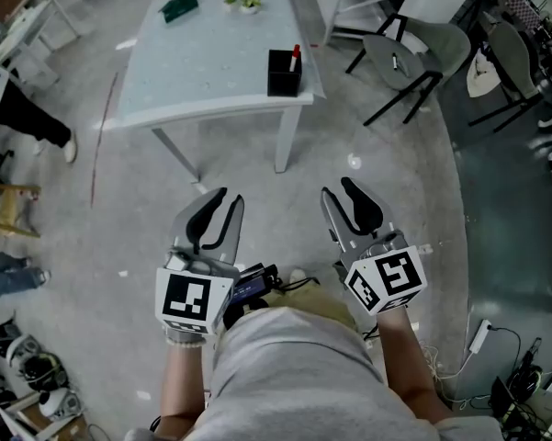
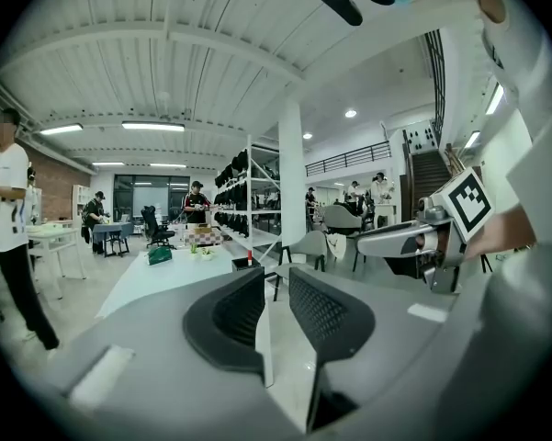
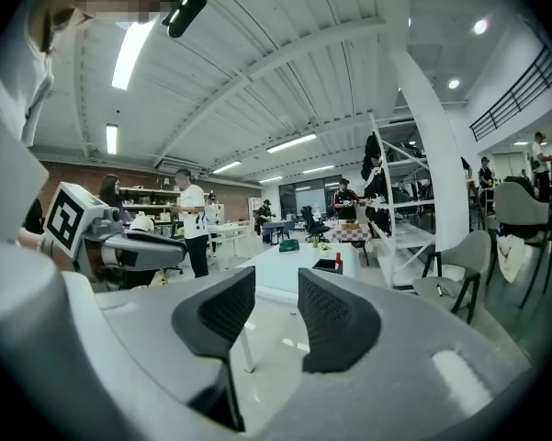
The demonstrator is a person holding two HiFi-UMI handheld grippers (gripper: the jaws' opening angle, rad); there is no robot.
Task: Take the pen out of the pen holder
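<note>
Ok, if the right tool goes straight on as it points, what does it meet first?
The right tool would probably meet the near edge of the white table, across open floor; the pen holder stands further back, slightly right.

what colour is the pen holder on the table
The pen holder is black, clearest in the head view.

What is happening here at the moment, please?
A person stands back from the white table, holding the left gripper and the right gripper out in front. Both have their jaws apart with nothing between them. The red-capped pen stands in the black pen holder near the table's corner, not yet touched.
</note>
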